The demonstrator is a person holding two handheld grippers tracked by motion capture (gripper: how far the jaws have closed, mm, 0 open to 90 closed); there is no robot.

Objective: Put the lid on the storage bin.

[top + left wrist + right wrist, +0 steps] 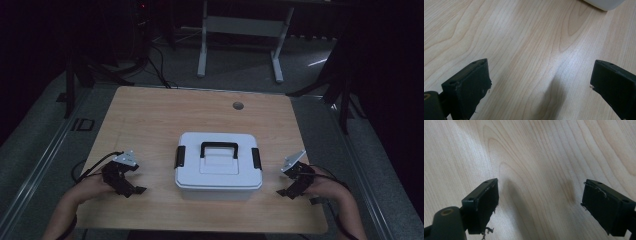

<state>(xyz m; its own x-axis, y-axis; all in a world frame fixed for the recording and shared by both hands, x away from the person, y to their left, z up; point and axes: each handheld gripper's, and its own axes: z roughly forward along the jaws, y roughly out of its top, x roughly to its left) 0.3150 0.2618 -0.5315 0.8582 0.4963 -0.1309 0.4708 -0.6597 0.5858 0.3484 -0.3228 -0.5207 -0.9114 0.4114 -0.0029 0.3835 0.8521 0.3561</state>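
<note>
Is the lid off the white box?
No, in the high view the white box has its lid on, with the black handle lying on top and a black latch at each side.

White box (218, 175), black handle (219, 147), woodgrain table (150, 120)

Left tongs (134, 190) and right tongs (283, 192) low, jaws wide apart

Dim room, grey floor (240, 70), white metal frame legs (202, 60), black cables (160, 70), dark stands (70, 85)
</note>
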